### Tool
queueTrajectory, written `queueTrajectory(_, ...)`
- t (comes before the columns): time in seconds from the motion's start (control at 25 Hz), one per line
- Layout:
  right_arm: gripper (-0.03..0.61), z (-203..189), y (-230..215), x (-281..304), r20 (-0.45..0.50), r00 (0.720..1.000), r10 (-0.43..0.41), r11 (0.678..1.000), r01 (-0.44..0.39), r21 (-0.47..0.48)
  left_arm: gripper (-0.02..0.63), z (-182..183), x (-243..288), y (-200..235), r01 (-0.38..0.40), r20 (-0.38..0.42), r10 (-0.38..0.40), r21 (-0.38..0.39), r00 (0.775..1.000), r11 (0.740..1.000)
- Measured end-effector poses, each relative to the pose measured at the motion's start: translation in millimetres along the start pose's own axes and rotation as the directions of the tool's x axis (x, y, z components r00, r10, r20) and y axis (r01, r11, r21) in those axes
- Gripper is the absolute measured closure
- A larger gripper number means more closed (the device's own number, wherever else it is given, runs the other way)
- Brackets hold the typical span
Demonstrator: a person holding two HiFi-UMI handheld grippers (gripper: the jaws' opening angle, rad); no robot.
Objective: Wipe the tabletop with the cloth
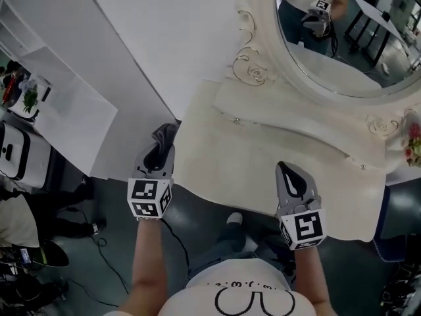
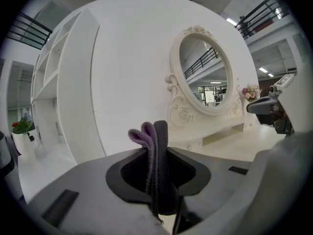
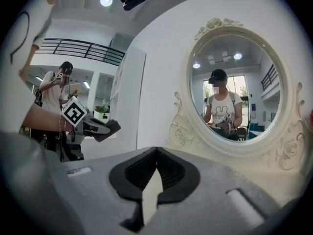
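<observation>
Cloth (image 2: 154, 155) clamped upright in left gripper (image 1: 160, 151), just off tabletop (image 1: 263, 153) left corner; surface stretches rightward. Right gripper (image 1: 287, 174) jaws together, empty.

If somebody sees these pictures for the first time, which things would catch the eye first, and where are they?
First comes the large oval mirror in its carved cream frame, at the back of the dressing table, upper right in the head view. Next is the left claw by the table's left corner, shut on a folded grey cloth. The right claw is shut and empty over the table's front edge.
</observation>
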State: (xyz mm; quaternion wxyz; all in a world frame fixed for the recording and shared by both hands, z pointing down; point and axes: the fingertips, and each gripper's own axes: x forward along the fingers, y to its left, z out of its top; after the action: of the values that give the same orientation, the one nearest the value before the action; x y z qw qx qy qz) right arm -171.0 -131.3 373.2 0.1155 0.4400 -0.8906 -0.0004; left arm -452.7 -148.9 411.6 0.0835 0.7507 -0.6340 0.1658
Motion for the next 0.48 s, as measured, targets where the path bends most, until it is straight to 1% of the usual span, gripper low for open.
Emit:
queueTrajectory(0.08,0.581,-15,5,2,-0.038,0.999,0.014,1.000,-0.014,-0.002,0.518,-24,4,4,0.003,-0.069,-0.004,-0.012,0.998,1.000)
queueTrajectory(0.16,0.581,-27,7,2,-0.069,0.997,0.017,1.000,-0.017,0.014,0.518,-47,9,10,-0.006,-0.133,0.004,-0.009,0.991,1.000)
queueTrajectory(0.28,0.581,-41,8,2,-0.105,0.994,0.021,0.999,-0.017,0.034,0.518,-77,17,19,-0.017,-0.217,0.020,0.014,0.976,1.000)
queueTrajectory(0.48,0.581,-47,11,5,-0.133,0.991,0.027,0.999,-0.022,0.041,0.518,-115,30,30,0.002,-0.327,0.003,0.014,0.945,1.000)
